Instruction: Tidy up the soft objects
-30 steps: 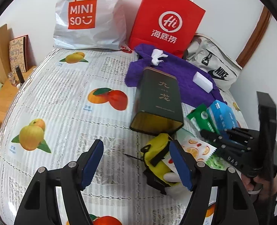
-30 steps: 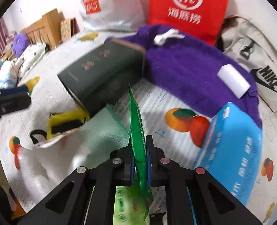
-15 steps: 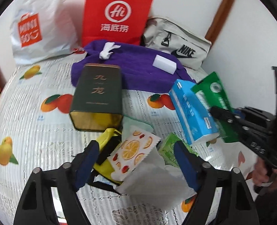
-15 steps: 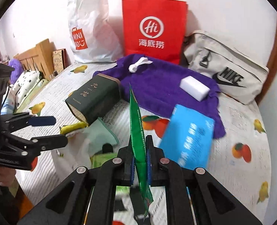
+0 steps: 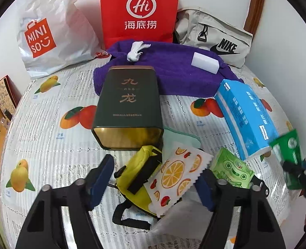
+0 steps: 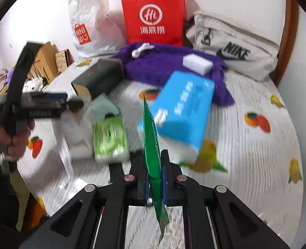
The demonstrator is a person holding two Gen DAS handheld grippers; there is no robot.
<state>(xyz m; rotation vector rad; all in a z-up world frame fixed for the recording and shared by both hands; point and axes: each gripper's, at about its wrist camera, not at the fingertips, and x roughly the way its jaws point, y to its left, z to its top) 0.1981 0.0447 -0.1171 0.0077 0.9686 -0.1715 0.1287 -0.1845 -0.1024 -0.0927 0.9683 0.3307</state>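
Low in the frame, my right tool (image 6: pixel 154 178) stays clenched on a flat green packet (image 6: pixel 151 145), carried edge-up above the bed (image 6: pixel 256 155). My left tool (image 5: pixel 153 178) is closing astride the heap at lower centre: yellow pouch (image 5: pixel 138 178) and fruit-print packet (image 5: pixel 177 174) lie between its pads, not yet pinched. Best to centre on one item before squeezing, I judge. Beyond lie the blue tissue pack (image 5: pixel 246 116) at right, the dark tin (image 5: pixel 130 108) at centre, then the purple towel (image 5: pixel 173 70).
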